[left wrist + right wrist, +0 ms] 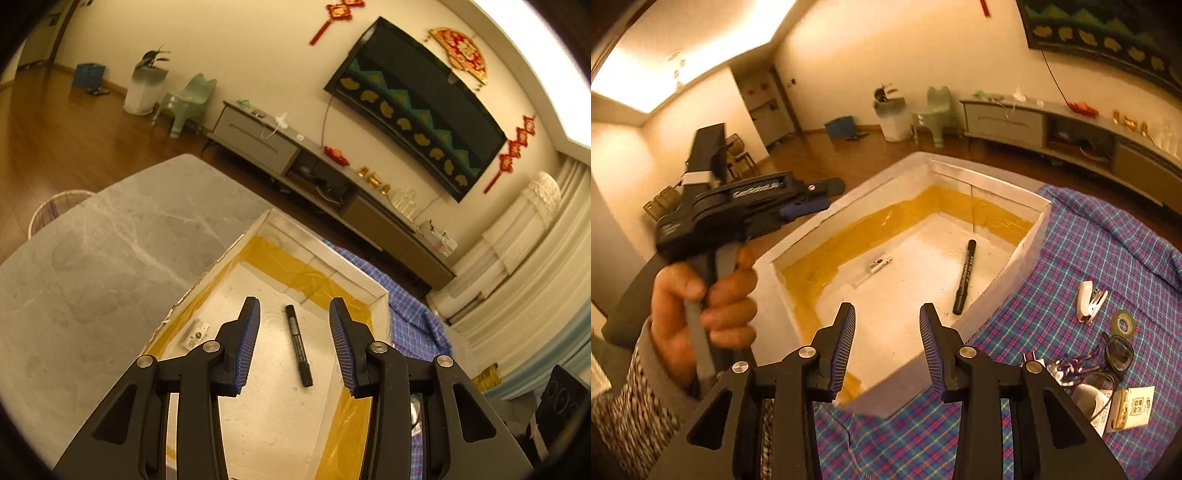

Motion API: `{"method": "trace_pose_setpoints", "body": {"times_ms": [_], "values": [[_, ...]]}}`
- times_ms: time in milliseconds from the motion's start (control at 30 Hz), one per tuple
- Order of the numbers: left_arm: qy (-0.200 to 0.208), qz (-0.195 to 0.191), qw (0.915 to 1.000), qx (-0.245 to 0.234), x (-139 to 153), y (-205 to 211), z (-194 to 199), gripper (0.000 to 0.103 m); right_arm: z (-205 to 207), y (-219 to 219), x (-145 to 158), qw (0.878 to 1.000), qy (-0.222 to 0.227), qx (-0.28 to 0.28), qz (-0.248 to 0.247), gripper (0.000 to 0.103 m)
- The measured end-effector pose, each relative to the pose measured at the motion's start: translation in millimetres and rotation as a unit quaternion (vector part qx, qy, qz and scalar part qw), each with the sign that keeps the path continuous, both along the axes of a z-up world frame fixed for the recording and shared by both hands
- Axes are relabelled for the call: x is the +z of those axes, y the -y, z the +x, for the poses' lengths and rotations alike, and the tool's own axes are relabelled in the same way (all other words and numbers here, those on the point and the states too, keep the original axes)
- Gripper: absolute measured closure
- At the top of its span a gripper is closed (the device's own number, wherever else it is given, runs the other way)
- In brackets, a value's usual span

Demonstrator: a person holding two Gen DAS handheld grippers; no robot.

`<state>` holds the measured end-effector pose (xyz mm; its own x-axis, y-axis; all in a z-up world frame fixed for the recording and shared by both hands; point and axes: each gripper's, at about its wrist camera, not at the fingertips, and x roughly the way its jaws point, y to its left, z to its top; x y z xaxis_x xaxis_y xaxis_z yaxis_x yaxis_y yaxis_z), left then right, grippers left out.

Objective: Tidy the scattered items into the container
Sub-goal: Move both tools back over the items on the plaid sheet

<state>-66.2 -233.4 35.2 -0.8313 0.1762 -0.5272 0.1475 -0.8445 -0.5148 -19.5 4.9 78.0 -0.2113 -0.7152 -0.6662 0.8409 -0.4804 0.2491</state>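
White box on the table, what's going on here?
A person is tidying with two handheld grippers. The black marker and a small white item lie in the box. Both the left gripper and the right gripper are open and empty. A stapler, tape roll and glasses wait on the checked cloth.

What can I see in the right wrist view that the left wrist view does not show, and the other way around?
Only the right wrist view shows the stapler, tape roll, glasses and a hand holding the left tool. Only the left wrist view shows the grey marble table and a basket on the floor. Both show the white box holding a black marker, the checked cloth and open tool fingers.
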Motion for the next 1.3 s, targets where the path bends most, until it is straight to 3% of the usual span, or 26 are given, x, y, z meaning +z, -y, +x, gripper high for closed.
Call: {"method": "trace_pose_setpoints", "body": {"times_ms": [200,300,467,600,900,1133,1300], "values": [[-0.053,-0.031,0.9981,0.003,24.9,-9.0,27.1,0.062,29.6,-37.0,1.1,0.998,-0.024,0.018,-0.049,0.063],[-0.059,-0.045,0.9972,-0.010,32.4,-17.9,34.2,0.062,39.2,-55.0,-2.1,0.996,-0.027,0.024,-0.080,0.060],[-0.062,-0.083,0.9927,-0.061,42.8,-61.6,39.4,0.062,35.1,-67.7,-3.6,0.996,0.002,0.018,-0.091,0.060],[-0.059,-0.114,0.9840,-0.123,44.9,-116.4,37.5,0.061,29.2,-86.5,-3.9,0.995,0.017,-0.003,-0.097,0.060],[-0.030,-0.165,0.9601,-0.224,26.2,-228.6,32.9,0.055,2.0,-168.4,-10.1,0.990,0.025,-0.106,-0.085,0.057],[0.029,-0.200,0.9503,-0.236,-9.2,-274.3,8.5,0.054,-44.8,-230.0,-31.6,0.973,0.056,-0.219,-0.044,0.055],[0.052,-0.227,0.9456,-0.227,-36.8,-282.2,-9.5,0.054,-66.4,-229.0,-67.2,0.970,0.090,-0.226,-0.007,0.052]]}}
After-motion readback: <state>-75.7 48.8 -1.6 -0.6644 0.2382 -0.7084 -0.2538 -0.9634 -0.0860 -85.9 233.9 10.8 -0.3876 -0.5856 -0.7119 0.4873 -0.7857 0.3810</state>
